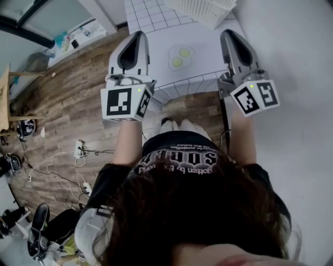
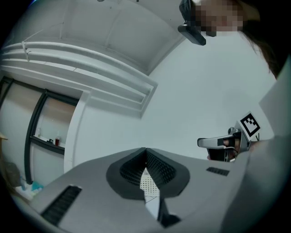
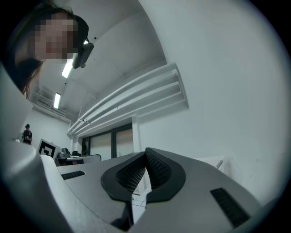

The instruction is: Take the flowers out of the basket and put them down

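Observation:
In the head view I hold both grippers up side by side in front of my body, pointing slightly upward. My left gripper (image 1: 137,34) is shut with nothing between its jaws, and in its own view its tips (image 2: 145,150) meet against a bare white wall. My right gripper (image 1: 229,32) is also shut and empty, its tips (image 3: 146,150) touching. Ahead stands a white gridded table (image 1: 151,15) with a white perforated basket (image 1: 200,9) at its far edge. A pale patch with two yellow-green round shapes (image 1: 180,56) lies on the table between the grippers. I cannot tell whether it is flowers.
A white wall (image 1: 296,62) runs along the right. On the wooden floor (image 1: 78,93) at left lie a power strip (image 1: 79,149) with cables and shoes (image 1: 37,228). The right gripper (image 2: 225,142) shows in the left gripper view, and the left gripper (image 3: 68,158) in the right gripper view.

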The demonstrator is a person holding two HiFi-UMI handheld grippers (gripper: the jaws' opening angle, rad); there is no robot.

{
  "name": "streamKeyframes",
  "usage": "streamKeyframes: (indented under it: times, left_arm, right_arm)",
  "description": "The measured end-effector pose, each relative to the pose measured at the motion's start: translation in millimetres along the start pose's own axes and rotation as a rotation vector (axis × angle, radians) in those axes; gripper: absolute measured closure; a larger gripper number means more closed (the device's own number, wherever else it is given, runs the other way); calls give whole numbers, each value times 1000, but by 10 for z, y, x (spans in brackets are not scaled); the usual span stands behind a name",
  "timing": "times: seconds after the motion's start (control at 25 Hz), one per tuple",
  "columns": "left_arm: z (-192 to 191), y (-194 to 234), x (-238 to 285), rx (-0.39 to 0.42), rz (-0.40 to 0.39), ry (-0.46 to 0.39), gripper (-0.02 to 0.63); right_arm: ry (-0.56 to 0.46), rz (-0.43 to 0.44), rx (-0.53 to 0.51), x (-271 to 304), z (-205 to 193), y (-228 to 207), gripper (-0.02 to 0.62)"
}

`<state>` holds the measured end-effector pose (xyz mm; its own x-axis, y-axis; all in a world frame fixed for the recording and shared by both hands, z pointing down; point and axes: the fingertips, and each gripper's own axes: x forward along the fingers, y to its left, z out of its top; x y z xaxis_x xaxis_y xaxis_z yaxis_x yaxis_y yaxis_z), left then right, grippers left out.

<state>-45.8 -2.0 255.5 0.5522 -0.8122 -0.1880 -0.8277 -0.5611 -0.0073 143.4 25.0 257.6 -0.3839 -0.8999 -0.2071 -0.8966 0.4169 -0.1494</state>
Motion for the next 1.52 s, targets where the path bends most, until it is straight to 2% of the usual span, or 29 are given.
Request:
streamKeyframes:
  times: [0.56,0.84,1.16,1.52]
  left_arm:
    - [-128,459,113,-10,-64,14,604]
    - [-159,548,204,-13,-79,13,604]
    - [-255,693,508,-5,-49,20,604]
    - [-300,880,1123,8,-7,40,604]
  right_arm:
    - [57,-58,-34,448,-266,49,572]
    - [79,-85,-50,599,-294,-49,572]
    - [90,-77,-54,934,-315,-346,572]
    - [107,-68,-40,1475,-321,-885,572]
